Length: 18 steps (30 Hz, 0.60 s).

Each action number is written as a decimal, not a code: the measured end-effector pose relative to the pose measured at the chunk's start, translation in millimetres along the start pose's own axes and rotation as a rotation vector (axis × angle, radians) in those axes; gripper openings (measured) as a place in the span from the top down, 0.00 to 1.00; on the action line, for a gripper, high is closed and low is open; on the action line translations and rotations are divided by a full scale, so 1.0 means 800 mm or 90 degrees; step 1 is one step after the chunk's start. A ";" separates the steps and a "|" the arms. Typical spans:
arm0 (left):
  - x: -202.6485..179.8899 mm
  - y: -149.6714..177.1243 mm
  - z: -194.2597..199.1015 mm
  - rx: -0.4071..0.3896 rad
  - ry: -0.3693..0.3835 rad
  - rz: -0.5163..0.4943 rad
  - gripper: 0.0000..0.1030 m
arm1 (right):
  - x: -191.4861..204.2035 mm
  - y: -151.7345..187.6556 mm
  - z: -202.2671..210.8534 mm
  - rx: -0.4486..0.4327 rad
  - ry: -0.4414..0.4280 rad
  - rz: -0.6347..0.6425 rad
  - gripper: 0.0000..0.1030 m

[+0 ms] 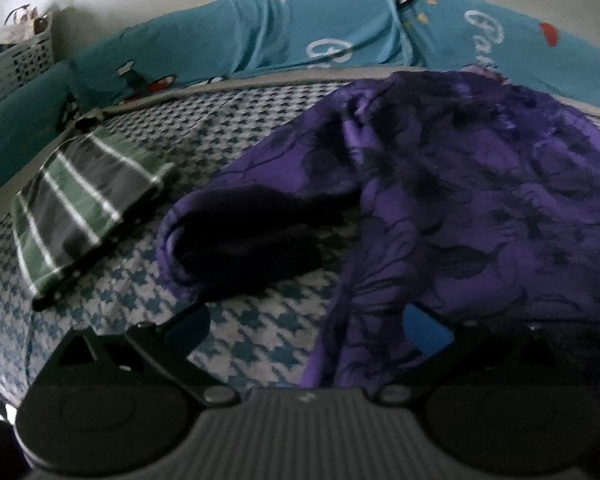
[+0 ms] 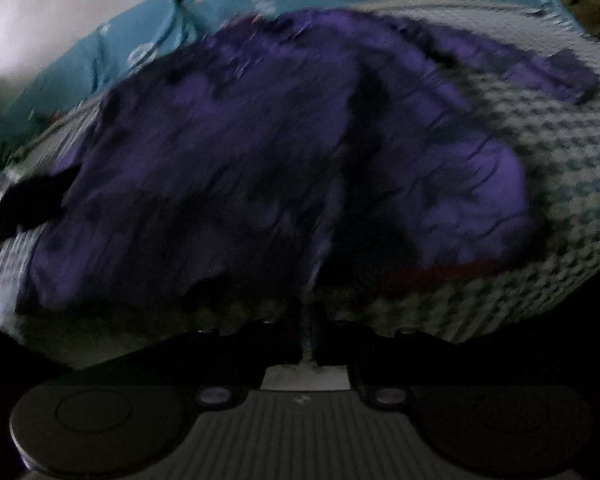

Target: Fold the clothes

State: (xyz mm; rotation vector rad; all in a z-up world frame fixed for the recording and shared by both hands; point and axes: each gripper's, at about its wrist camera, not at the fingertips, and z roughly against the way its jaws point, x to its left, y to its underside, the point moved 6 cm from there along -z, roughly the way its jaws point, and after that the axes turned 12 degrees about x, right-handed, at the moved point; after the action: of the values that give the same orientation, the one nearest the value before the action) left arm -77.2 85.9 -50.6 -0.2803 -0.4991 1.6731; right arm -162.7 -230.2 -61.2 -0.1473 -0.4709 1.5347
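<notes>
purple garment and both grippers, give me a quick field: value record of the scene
surface: houndstooth sheet
purple garment: floral print, crumpled, unfolded
folded item: green striped garment, lying left of the purple one
left gripper: open, purple cloth draped over one finger
right gripper: fingers together at the purple garment's edge, view blurred
backdrop: teal printed bedding

The right wrist view is smeared by motion blur: the purple garment [image 2: 260, 152] loses its print and edges there, and whether the right gripper [image 2: 308, 336] pinches cloth cannot be told. The garment's right side runs off the left wrist view. The basket [image 1: 16, 60] is cut off at the left edge, its contents unreadable.
</notes>
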 end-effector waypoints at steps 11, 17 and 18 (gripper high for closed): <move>0.023 0.004 -0.010 0.021 -0.037 0.030 0.00 | 0.040 -0.006 0.028 -0.099 -0.075 0.070 0.90; 0.035 0.007 -0.014 0.029 -0.050 0.045 0.00 | 0.072 -0.008 0.017 -0.103 -0.076 0.130 0.64; 0.036 0.007 -0.013 0.028 -0.052 0.045 0.00 | 0.078 -0.007 0.015 -0.102 -0.074 0.147 0.62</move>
State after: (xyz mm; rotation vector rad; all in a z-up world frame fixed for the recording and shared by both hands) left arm -82.1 115.0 -59.9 -0.1995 -0.5178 1.7672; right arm -164.0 -171.9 -35.5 -0.2441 -0.6893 1.7363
